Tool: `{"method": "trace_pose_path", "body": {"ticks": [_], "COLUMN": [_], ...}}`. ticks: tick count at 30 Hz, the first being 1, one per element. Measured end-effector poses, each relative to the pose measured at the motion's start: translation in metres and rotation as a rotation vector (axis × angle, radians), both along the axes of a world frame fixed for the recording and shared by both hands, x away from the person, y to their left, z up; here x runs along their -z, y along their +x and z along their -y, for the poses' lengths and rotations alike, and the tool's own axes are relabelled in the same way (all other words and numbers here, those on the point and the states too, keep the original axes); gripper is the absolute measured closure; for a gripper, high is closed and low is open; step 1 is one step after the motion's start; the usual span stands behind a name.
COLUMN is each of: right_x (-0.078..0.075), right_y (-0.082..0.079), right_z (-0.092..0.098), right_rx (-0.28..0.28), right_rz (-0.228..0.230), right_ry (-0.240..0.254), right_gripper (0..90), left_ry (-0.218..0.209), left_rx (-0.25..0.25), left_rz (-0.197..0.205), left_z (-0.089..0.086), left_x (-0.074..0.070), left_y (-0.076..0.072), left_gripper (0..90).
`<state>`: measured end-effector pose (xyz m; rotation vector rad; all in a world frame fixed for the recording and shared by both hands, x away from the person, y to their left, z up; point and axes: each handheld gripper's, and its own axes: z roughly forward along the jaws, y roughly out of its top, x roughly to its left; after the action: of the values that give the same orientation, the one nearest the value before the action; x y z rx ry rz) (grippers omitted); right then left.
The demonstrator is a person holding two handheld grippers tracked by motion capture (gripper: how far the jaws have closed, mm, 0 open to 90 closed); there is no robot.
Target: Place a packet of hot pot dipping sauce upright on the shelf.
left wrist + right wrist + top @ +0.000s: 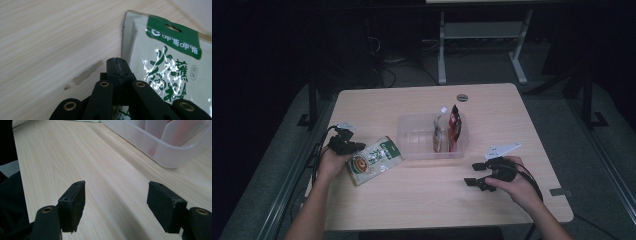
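A pale wood counter [422,200] sat mid-frame under the light, and the room around it lay dark. Grey floor [482,67] ran behind, where a white-legged desk frame [477,35] stood at upper centre, cables [387,75] trailing upper left.

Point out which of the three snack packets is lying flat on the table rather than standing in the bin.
The green-and-white packet, flat on the table beside the left gripper. The red packet and the clear packet stand upright inside the clear plastic bin.
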<state>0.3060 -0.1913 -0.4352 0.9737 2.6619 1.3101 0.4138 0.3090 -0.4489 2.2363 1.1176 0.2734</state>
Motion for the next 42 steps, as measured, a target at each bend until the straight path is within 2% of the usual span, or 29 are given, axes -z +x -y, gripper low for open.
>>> {"method": "trace_pose_path", "body": {"ticks": [4,14,17,18,21,25,31,36,39,42], "right_x": [0.000,-0.001,0.000,-0.001,-0.001,-0.001,-0.001,-0.001,0.000,0.000], "right_y": [0.000,0.000,0.000,0.000,0.000,0.000,0.000,0.000,0.001,0.000], "right_z": [0.001,0.002,0.001,0.001,0.002,0.002,0.000,-0.001,-0.001,-0.001], "right_rx": [0.002,0.000,-0.002,-0.002,0.000,0.002,-0.001,-0.005,-0.006,-0.006], "right_rz": [-0.002,0.001,0.002,0.003,0.002,0.000,0.004,-0.003,-0.004,-0.004], "right_ry": [-0.001,0.002,0.002,0.001,0.005,0.004,0.003,0.001,-0.002,0.001], "right_gripper": [30.6,30.6,30.6,30.6,30.6,30.6,30.6,30.6,30.6,30.6], "left_ry": [0.022,-0.012,0.001,-0.014,-0.018,-0.036,-0.033,-0.058,-0.042,-0.042], "left_rx": [0.060,0.169,0.202,0.197,0.208,0.241,0.282,0.272,0.262,0.291], "left_rz": [-0.016,-0.030,-0.045,-0.049,-0.063,-0.076,-0.090,-0.045,-0.035,-0.034], "left_z": [0.008,0.031,0.038,0.039,0.040,0.043,0.055,0.066,0.075,0.081], "left_x": [0.001,0.002,0.003,0.004,0.004,0.005,0.004,0.003,0.004,0.002], "left_y": [-0.002,-0.012,-0.013,-0.014,-0.018,-0.027,-0.037,-0.031,-0.023,-0.023], "left_gripper": [89.9,89.8,89.9,89.9,89.9,89.9,89.9,89.9,89.9,89.9]}}
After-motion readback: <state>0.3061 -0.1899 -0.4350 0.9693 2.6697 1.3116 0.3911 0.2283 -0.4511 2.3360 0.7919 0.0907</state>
